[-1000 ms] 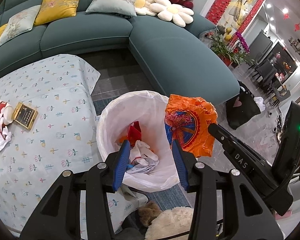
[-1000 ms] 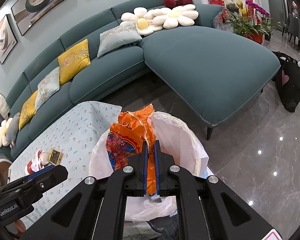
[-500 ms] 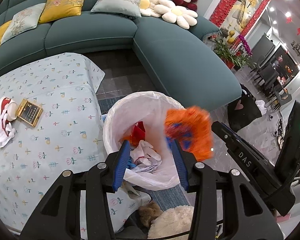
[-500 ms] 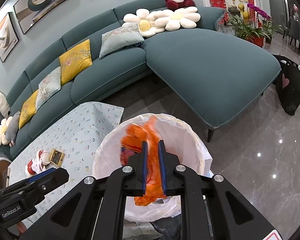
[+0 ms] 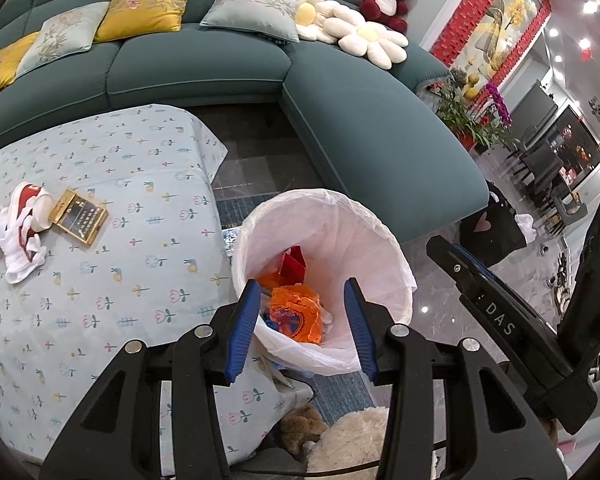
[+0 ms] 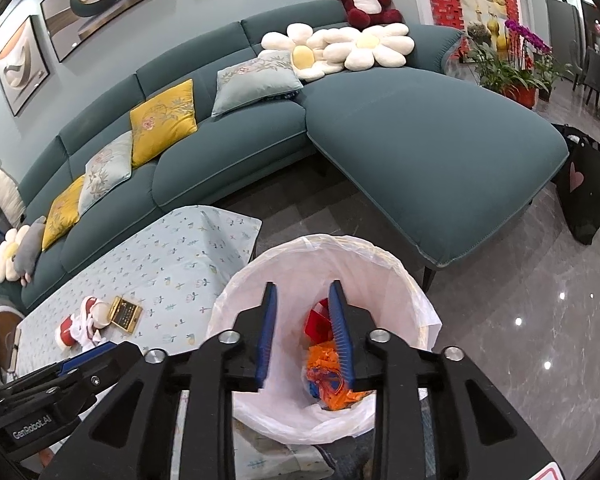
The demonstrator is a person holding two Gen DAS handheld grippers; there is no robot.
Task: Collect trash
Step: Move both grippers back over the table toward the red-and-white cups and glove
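Observation:
A round bin with a white liner (image 5: 384, 240) (image 6: 404, 276) stands on the floor beside the table. An orange plastic bag (image 5: 298, 314) (image 6: 328, 392) lies inside it on red and white trash. My left gripper (image 5: 302, 308) is open and empty above the bin's near rim. My right gripper (image 6: 302, 316) is open and empty over the bin's mouth; its body shows at the right of the left wrist view (image 5: 500, 320). On the table, a red and white crumpled item (image 5: 18, 236) (image 6: 80, 326) and a small gold box (image 5: 78, 222) (image 6: 125, 314) lie together.
The table with a floral blue cloth (image 5: 100, 280) is left of the bin. A teal sectional sofa (image 6: 420, 152) with cushions runs behind. A black bag (image 6: 584, 192) sits on the glossy floor at the right. A plush toy (image 5: 348, 440) lies on the floor below my grippers.
My right gripper opened and let go of the orange bag, which dropped into the bin. Both grippers shifted slightly over the bin.

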